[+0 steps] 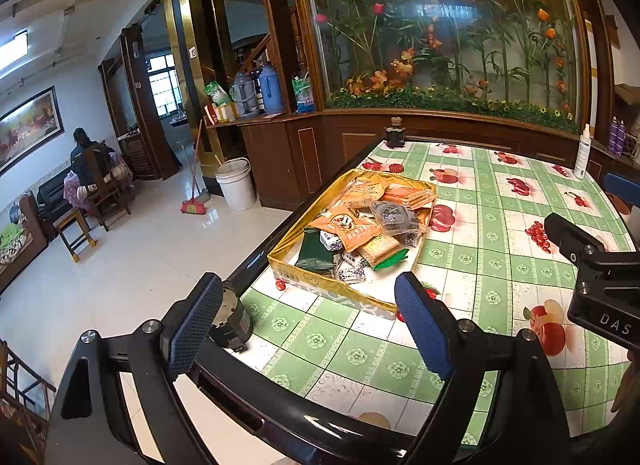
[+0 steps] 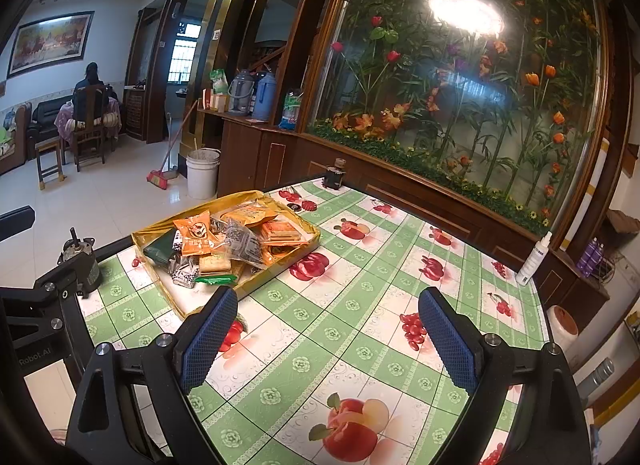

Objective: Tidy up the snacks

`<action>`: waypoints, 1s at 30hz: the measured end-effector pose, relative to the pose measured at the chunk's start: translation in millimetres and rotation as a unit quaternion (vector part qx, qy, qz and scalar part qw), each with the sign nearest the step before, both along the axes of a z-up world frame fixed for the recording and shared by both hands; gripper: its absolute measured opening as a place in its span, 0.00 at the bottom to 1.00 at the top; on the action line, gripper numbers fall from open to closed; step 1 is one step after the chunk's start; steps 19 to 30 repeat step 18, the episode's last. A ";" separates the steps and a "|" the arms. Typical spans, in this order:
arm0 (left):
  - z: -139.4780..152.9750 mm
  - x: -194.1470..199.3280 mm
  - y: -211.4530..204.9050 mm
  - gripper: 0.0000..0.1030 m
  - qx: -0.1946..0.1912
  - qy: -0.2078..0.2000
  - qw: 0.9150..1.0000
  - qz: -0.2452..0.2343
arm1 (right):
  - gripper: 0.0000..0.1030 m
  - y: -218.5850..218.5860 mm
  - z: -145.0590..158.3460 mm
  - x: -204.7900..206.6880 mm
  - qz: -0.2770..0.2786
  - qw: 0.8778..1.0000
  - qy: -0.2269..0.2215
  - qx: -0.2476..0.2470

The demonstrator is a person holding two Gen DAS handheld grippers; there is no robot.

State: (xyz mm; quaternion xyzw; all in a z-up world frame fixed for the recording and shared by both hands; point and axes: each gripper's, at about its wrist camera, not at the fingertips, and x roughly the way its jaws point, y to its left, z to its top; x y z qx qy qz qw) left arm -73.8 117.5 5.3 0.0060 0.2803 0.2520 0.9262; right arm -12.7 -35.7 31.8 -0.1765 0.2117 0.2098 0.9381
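Note:
A shallow gold tray lies on the table near its left edge, heaped with several snack packets: orange ones, a dark green one, clear and small patterned ones. It also shows in the right wrist view, with an orange packet on top. My left gripper is open and empty, just short of the tray's near end. My right gripper is open and empty, over bare tablecloth to the right of the tray.
The table has a green checked fruit-print cloth. A small dark bottle stands at the far edge, a white spray bottle at the right edge, a small motor-like part at the left edge. A cabinet with a flower panel stands behind.

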 end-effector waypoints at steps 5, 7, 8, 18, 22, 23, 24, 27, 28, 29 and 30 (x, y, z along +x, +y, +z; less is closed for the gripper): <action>0.0 -0.1 -0.1 0.86 0.000 -0.001 1.000 0.000 | 0.90 0.3 0.7 0.0 0.002 1.000 0.000 -0.001; 0.0 -0.2 -0.1 0.86 0.002 -0.001 1.000 0.001 | 0.90 1.3 0.7 -1.0 0.003 1.000 0.000 0.000; 0.4 -0.1 -0.3 0.86 0.003 -0.002 1.000 0.002 | 0.90 1.8 0.6 -1.4 0.004 1.000 0.000 0.000; 4.3 -2.7 -5.3 0.86 0.017 -0.014 1.000 -0.004 | 0.90 4.1 -0.1 -2.8 0.007 1.000 0.000 0.000; 4.3 -2.7 -5.3 0.86 0.017 -0.014 1.000 -0.004 | 0.90 4.1 -0.1 -2.8 0.007 1.000 0.000 0.000; 4.3 -2.7 -5.3 0.86 0.017 -0.014 1.000 -0.004 | 0.90 4.1 -0.1 -2.8 0.007 1.000 0.000 0.000; 4.3 -2.7 -5.3 0.86 0.017 -0.014 1.000 -0.004 | 0.90 4.1 -0.1 -2.8 0.007 1.000 0.000 0.000; 4.3 -2.7 -5.3 0.86 0.017 -0.014 1.000 -0.004 | 0.90 4.1 -0.1 -2.8 0.007 1.000 0.000 0.000; 4.3 -2.7 -5.3 0.86 0.017 -0.014 1.000 -0.004 | 0.90 4.1 -0.1 -2.8 0.007 1.000 0.000 0.000; 4.3 -2.7 -5.3 0.86 0.017 -0.014 1.000 -0.004 | 0.90 4.1 -0.1 -2.8 0.007 1.000 0.000 0.000; 4.3 -2.7 -5.3 0.86 0.017 -0.014 1.000 -0.004 | 0.90 4.1 -0.1 -2.8 0.007 1.000 0.000 0.000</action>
